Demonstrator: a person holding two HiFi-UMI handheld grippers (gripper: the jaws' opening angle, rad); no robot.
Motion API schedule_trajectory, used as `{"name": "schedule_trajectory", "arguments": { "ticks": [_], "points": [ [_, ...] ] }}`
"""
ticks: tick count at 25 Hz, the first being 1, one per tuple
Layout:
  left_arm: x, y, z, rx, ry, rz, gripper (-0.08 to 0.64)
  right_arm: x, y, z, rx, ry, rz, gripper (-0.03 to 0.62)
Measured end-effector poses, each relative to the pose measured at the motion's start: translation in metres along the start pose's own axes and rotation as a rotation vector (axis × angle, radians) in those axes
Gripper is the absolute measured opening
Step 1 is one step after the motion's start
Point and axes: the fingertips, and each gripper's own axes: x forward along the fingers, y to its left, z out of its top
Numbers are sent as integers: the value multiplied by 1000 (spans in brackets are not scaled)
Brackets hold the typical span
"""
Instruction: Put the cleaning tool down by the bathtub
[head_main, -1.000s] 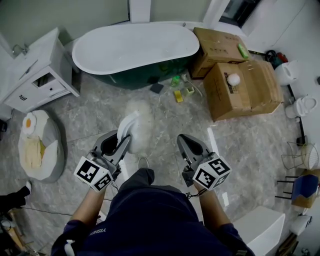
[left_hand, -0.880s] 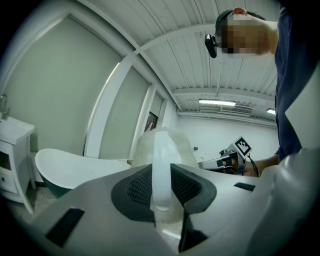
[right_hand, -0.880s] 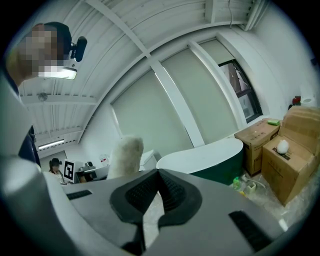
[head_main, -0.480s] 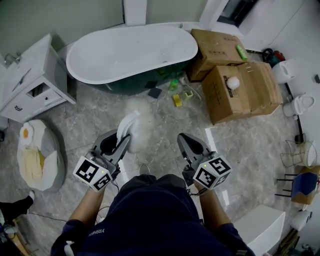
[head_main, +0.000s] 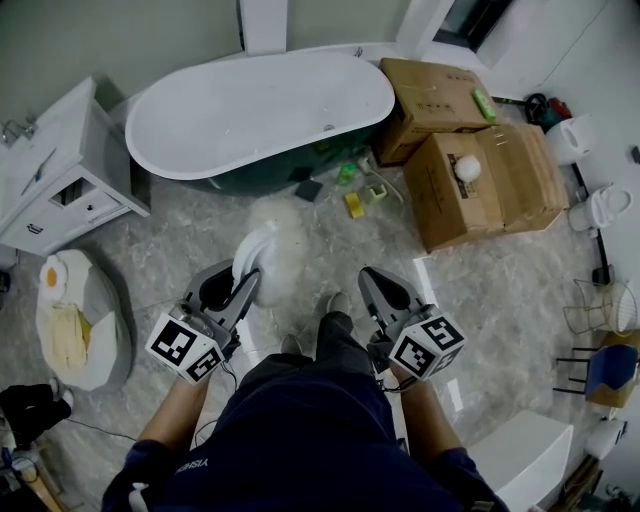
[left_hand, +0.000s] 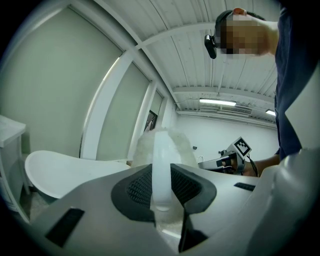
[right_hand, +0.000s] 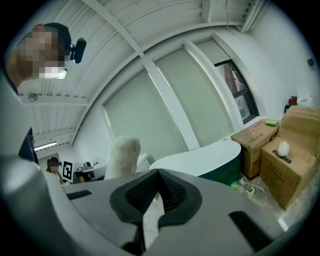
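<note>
Marble floor (head_main: 480, 300) runs to the bathtub (head_main: 260, 110), upper centre. Left hand-held gripper (head_main: 243, 280) clamps the tool (head_main: 272, 235), its long axis pointing up-frame at the bathtub. Right hand-held gripper (head_main: 378, 285) is closed and empty.

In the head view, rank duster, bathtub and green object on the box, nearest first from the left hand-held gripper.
1. Duster, in the left hand-held gripper.
2. Bathtub, straight ahead.
3. Green object, far right on the box.

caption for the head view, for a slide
Left claw grips a fluffy white duster, right claw shut and empty, bathtub ahead.
</note>
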Motion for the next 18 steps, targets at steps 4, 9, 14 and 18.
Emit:
{"name": "schedule_trajectory", "arguments": {
  "ticks": [4, 9, 14, 18],
  "points": [
    [19, 7, 5, 8, 5, 6, 107, 10, -20, 10, 6, -4, 3, 5],
    [57, 21, 12, 11, 7, 30, 107, 34, -52, 31, 1, 1, 34, 5],
    [100, 32, 19, 10, 13, 52, 107, 56, -84, 56, -7, 11, 75, 5],
    [134, 37, 26, 9, 19, 68, 107, 68, -115, 71, -7, 35, 87, 5]
  ]
}}
